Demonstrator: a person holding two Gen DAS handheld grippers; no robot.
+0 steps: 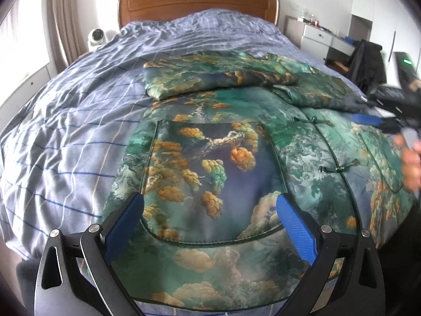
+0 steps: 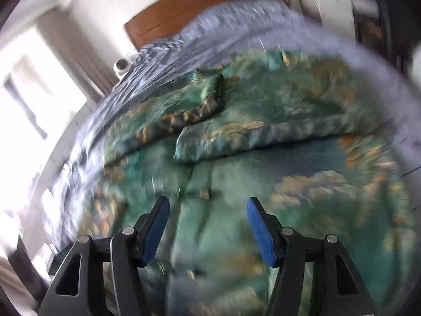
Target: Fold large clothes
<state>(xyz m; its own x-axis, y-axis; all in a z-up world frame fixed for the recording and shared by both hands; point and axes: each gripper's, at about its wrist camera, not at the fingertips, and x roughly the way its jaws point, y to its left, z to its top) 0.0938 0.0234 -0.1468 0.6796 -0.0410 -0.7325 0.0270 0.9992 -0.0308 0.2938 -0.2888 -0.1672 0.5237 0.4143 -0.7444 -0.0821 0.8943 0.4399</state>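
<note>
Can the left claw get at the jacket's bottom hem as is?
Probably yes. The left claw is open and empty, hanging over the jacket near the hem; nothing lies between them. The right claw is off to the side.

jacket (image 1: 210, 158): shiny smooth cloth, quilted | bed sheet (image 1: 65, 131): soft matt cloth, wrinkly | headboard (image 1: 197, 2): glossy wood | left gripper (image 1: 210, 210): matt black plastic, bumpy blue pads (image 1: 297, 226), metal bolts

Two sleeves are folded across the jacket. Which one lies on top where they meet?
The left sleeve, running in from the striped-sheet side. Its cuff end overlaps the right sleeve, which comes in beneath it from the side with the right tongs.
</note>
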